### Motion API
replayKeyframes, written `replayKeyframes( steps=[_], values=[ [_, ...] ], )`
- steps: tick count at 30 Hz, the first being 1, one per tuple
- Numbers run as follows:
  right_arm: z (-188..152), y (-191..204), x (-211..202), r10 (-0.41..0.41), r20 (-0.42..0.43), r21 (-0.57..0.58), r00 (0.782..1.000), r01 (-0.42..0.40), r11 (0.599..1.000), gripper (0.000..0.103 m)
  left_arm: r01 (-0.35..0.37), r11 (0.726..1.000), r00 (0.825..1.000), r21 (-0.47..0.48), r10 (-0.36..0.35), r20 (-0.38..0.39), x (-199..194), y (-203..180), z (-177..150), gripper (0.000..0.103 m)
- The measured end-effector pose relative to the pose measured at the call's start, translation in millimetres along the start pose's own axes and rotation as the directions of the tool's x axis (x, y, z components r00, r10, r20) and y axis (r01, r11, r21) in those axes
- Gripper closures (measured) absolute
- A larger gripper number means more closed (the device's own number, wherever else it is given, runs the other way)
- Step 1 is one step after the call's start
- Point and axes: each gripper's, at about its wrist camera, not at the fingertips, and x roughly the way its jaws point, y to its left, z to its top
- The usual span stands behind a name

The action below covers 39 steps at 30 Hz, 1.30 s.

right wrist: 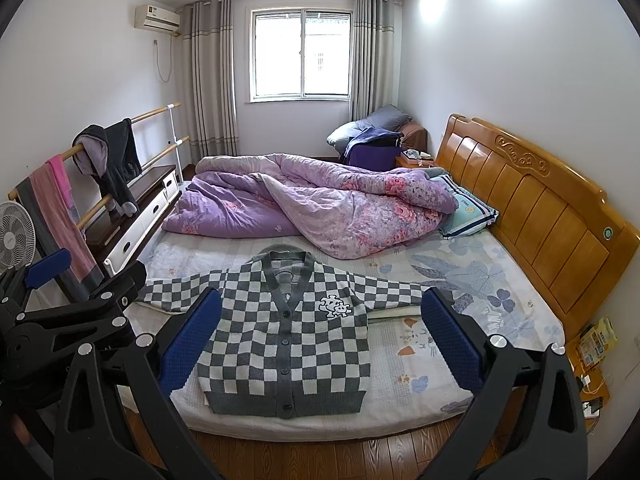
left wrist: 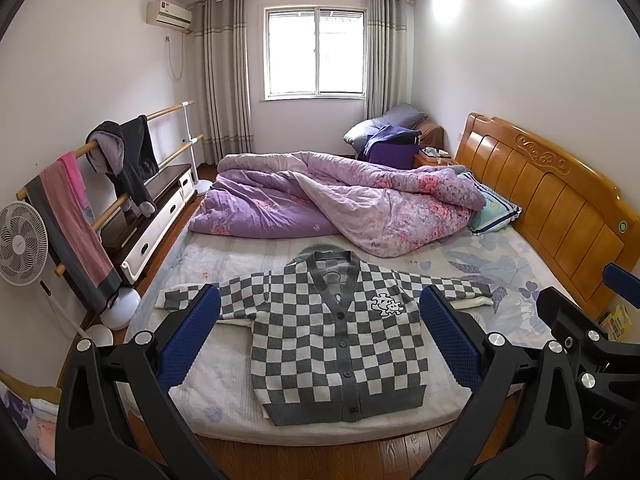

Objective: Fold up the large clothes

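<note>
A grey-and-white checkered cardigan [left wrist: 336, 336] lies flat and buttoned on the bed's near half, both sleeves spread out sideways; it also shows in the right wrist view [right wrist: 288, 332]. My left gripper [left wrist: 320, 300] is open and empty, held above the floor in front of the bed's near edge, apart from the cardigan. My right gripper [right wrist: 320, 300] is open and empty too, beside the left one. The right gripper shows at the right edge of the left wrist view [left wrist: 592, 332]; the left one shows at the left edge of the right wrist view [right wrist: 68, 308].
A crumpled purple quilt [left wrist: 340, 204] covers the bed's far half, with a pillow [left wrist: 494, 208] by the wooden headboard [left wrist: 552, 196]. A clothes rack [left wrist: 100, 184], a fan [left wrist: 20, 244] and a low cabinet [left wrist: 160, 208] stand left of the bed. Wooden floor [left wrist: 320, 460] lies below.
</note>
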Motion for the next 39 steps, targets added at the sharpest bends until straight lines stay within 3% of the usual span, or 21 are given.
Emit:
replayKeyframes(
  steps=[39],
  values=[
    [-8.8, 13.2, 13.1, 0.002, -0.008, -0.002, 1.0, -0.002, 1.0, 0.007, 0.003, 1.0, 1.0, -0.008, -0.003, -0.013, -3.4, 2.5, 7.7, 0.004]
  ],
)
